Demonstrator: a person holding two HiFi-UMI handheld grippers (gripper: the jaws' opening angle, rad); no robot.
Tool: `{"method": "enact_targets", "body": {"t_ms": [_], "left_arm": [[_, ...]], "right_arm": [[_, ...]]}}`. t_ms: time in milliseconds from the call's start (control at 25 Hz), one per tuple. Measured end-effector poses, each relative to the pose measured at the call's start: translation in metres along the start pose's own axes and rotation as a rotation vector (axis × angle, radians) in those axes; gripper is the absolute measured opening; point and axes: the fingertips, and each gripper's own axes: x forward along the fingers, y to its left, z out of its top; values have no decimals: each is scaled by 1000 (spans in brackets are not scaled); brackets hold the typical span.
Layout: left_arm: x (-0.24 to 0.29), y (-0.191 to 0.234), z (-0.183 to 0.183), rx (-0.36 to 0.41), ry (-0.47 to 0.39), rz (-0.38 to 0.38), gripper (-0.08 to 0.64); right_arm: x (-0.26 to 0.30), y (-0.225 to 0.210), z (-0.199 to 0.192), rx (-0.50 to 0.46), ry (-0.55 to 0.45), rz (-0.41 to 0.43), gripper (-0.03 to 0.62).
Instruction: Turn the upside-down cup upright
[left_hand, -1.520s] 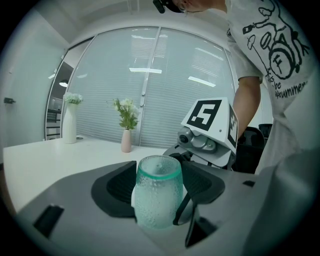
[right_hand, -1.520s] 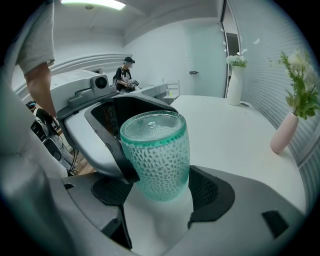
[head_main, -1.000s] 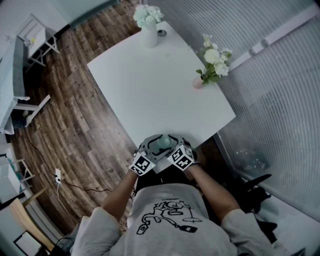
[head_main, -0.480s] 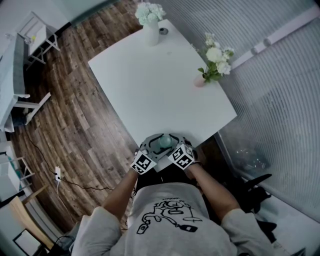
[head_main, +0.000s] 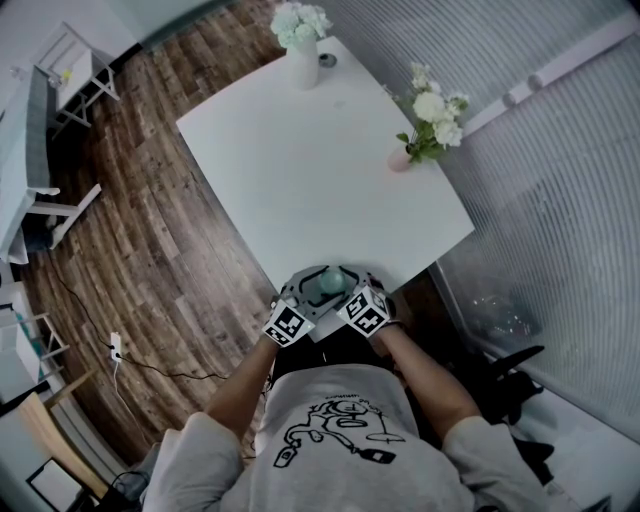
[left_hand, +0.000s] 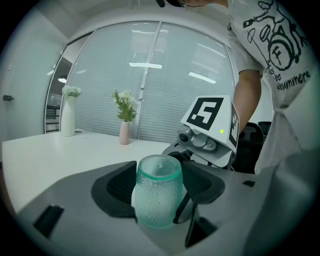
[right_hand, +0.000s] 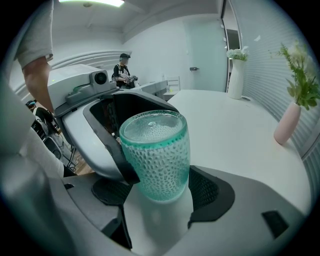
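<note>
A teal dimpled glass cup (head_main: 330, 284) stands upside-down, base up, at the near edge of the white table (head_main: 320, 170). My left gripper (head_main: 314, 288) reaches in from the left, and both black pads lie against the sides of the cup (left_hand: 158, 195), so it is shut on it. My right gripper (head_main: 346, 286) comes in steeply from the right and straddles the same cup (right_hand: 156, 160). Its right pad sits at the glass, while its left pad stands off, with the left gripper's finger (right_hand: 120, 155) between them.
A tall white vase of flowers (head_main: 303, 60) stands at the table's far corner with a small dark object beside it. A pink vase with flowers (head_main: 400, 160) is near the right edge. Wooden floor lies left; a dark chair (head_main: 500, 370) is at the right.
</note>
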Motion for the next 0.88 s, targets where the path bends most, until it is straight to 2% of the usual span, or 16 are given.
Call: {"method": "enact_targets", "body": {"t_ms": [320, 880], "left_arm": [[1, -3, -2, 18, 5, -3, 284], [1, -9, -7, 34, 20, 1, 284]], "right_arm": [[1, 1, -3, -1, -7, 2, 364], [1, 3, -6, -58, 0, -20, 362]]}}
